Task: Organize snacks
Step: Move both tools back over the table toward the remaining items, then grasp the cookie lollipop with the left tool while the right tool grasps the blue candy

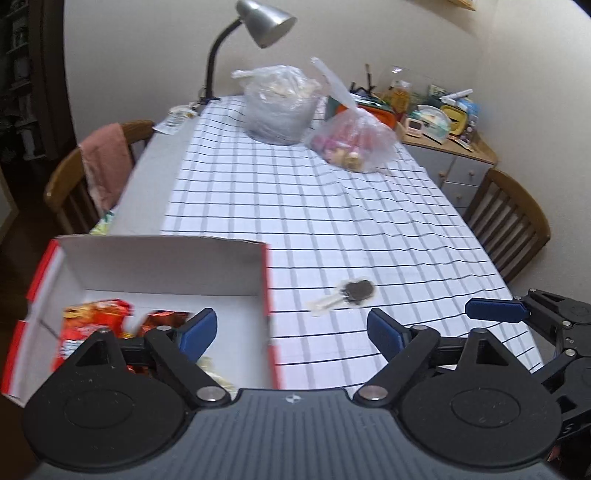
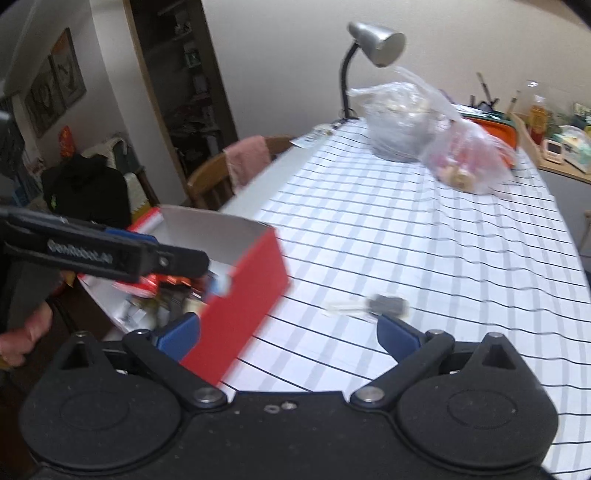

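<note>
A red cardboard box [image 1: 162, 266] with a white inside stands at the table's near left corner and holds red snack packets [image 1: 92, 325]. It also shows in the right wrist view [image 2: 243, 280]. One clear-wrapped dark cookie snack [image 1: 354, 291] lies on the checked cloth right of the box, also in the right wrist view [image 2: 384, 306]. My left gripper [image 1: 291, 336] is open and empty, its left finger over the box. My right gripper [image 2: 288, 332] is open and empty, just short of the cookie. The left gripper shows from the side in the right wrist view [image 2: 110, 251].
Two clear plastic bags of snacks [image 1: 280, 103] [image 1: 354, 140] sit at the table's far end beside a desk lamp [image 1: 258, 26]. Wooden chairs stand at the left [image 1: 88, 177] and right [image 1: 509, 221]. A cluttered sideboard [image 1: 443, 118] is at the back right.
</note>
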`<state>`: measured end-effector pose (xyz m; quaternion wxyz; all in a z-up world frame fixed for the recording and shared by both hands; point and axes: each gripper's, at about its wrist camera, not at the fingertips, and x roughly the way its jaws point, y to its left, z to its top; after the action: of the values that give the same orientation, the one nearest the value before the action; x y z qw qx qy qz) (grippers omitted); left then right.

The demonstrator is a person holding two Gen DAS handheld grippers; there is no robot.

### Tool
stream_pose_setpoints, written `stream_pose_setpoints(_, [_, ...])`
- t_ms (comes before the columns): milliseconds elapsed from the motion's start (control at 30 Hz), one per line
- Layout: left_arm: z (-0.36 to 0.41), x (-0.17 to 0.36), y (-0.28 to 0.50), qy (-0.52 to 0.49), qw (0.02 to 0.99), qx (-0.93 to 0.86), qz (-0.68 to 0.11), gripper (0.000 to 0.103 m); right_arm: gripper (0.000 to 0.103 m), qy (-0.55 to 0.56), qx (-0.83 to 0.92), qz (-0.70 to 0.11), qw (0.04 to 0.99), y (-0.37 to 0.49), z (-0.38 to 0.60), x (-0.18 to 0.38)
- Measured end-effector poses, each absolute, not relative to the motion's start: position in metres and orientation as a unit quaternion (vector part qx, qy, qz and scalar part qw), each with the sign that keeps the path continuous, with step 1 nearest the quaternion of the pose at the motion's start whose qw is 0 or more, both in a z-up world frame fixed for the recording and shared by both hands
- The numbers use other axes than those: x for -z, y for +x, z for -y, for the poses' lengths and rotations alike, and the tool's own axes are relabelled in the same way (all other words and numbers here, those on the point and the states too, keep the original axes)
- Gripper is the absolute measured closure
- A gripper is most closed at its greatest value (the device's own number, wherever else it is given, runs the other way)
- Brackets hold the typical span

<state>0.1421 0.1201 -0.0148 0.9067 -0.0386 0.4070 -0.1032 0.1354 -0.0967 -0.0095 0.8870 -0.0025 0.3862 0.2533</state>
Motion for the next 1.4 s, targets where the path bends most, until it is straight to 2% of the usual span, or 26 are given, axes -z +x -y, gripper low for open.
stream_pose_setpoints(200, [-0.072, 0.034, 0.152, -0.037, 0.898, 0.098, -0.428, 0.014, 0.001, -0.035, -0.237, -0.407, 0.881, 0.138, 0.138, 0.040])
stream_pose_setpoints(367, [-0.048, 0.054, 0.160, -0.038, 0.889, 0.076, -0.450, 0.014, 0.006, -0.061, -0.244, -0.431, 0.867, 0.144, 0.158, 0.075])
stream_pose_setpoints(600, [-0.025, 0.072, 0.163, -0.032, 0.883, 0.055, -0.464, 0.014, 0.028, -0.083, -0.259, -0.468, 0.841, 0.160, 0.171, 0.117])
stream_pose_setpoints(800, [-0.009, 0.082, 0.173, -0.013, 0.880, 0.050, -0.472, 0.014, 0.056, -0.111, -0.279, -0.476, 0.827, 0.172, 0.172, 0.132])
stream_pose_setpoints(933, [0.002, 0.088, 0.185, 0.011, 0.877, 0.052, -0.477, 0.014, 0.068, -0.132, -0.293, -0.477, 0.818, 0.172, 0.172, 0.136])
stream_pose_setpoints(1300, [0.029, 0.106, 0.228, 0.078, 0.861, 0.090, -0.495, 0.014, 0.091, -0.150, -0.312, -0.467, 0.814, 0.172, 0.179, 0.140])
stream_pose_setpoints(1400, [0.036, 0.114, 0.244, 0.100, 0.850, 0.108, -0.506, 0.014, 0.092, -0.151, -0.312, -0.464, 0.815, 0.172, 0.179, 0.140])
